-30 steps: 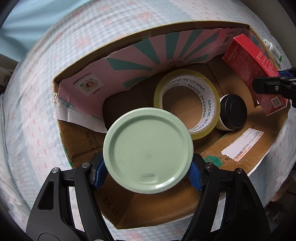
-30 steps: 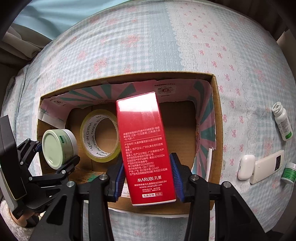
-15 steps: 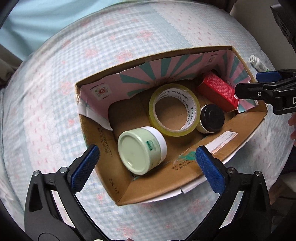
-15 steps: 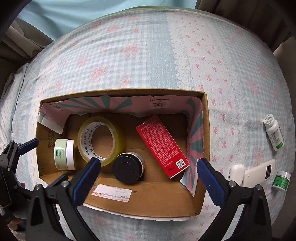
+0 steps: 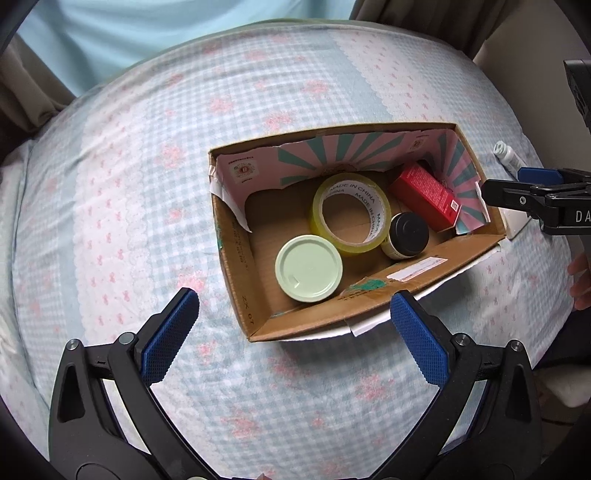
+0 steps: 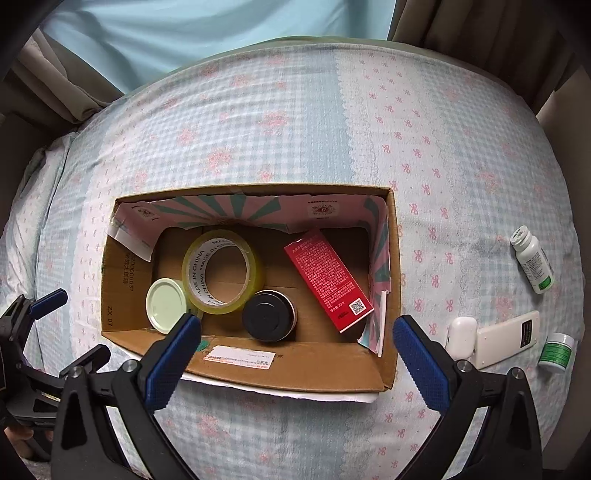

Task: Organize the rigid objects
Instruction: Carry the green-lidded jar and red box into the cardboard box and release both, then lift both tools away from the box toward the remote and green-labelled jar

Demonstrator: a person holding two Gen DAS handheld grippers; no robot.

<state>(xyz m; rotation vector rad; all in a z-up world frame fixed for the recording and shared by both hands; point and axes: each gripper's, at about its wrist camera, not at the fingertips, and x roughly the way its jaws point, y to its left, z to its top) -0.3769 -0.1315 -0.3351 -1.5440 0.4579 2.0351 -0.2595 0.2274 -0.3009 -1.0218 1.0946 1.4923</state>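
A cardboard box (image 5: 373,310) (image 6: 295,363) lies open on the bed. Inside it are a pale green-lidded jar (image 5: 308,267) (image 6: 166,305), a yellow tape roll (image 5: 351,214) (image 6: 222,271), a black-lidded jar (image 5: 409,235) (image 6: 269,319) and a red carton (image 5: 424,196) (image 6: 327,278). My left gripper (image 5: 295,328) is open and empty, above the box's near left side. My right gripper (image 6: 297,349) is open and empty, above the box's near right side. Outside the box to the right lie a white bottle (image 6: 532,259), a white earbud case (image 6: 460,338), a flat white device (image 6: 508,339) and a small green-labelled jar (image 6: 557,352).
The bed has a blue-and-pink checked sheet (image 6: 295,122). Curtains hang behind it (image 6: 207,29). The right gripper's arm shows at the right edge of the left wrist view (image 5: 539,197), over the box's right end.
The left gripper let go of the green-lidded jar and the right let go of the red carton, both into the box. Both grippers opened and drew back upward.
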